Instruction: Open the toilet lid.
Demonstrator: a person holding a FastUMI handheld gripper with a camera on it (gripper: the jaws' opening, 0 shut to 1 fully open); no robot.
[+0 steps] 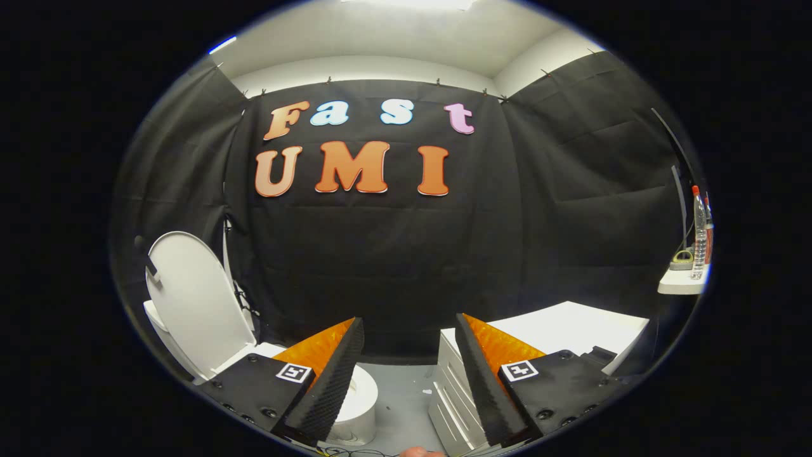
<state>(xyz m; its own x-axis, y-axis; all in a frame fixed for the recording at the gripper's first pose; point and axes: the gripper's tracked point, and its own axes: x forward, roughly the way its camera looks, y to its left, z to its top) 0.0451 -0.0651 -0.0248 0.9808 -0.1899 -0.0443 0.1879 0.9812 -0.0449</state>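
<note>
A white toilet (358, 397) stands low on the grey floor, partly hidden behind my left finger. Its white lid (196, 295) is raised and stands almost upright, leaning back toward the black cloth wall, well left of the fingers. My gripper (409, 327) is open, its two fingers spread wide with nothing between them, held above and to the right of the bowl. No finger touches the lid or the bowl.
A white drawer cabinet (453, 393) with a flat white top (571, 327) stands behind my right finger. Far right, a small white shelf (679, 285) carries a clear bottle (699, 231). Black cloth walls close the booth behind.
</note>
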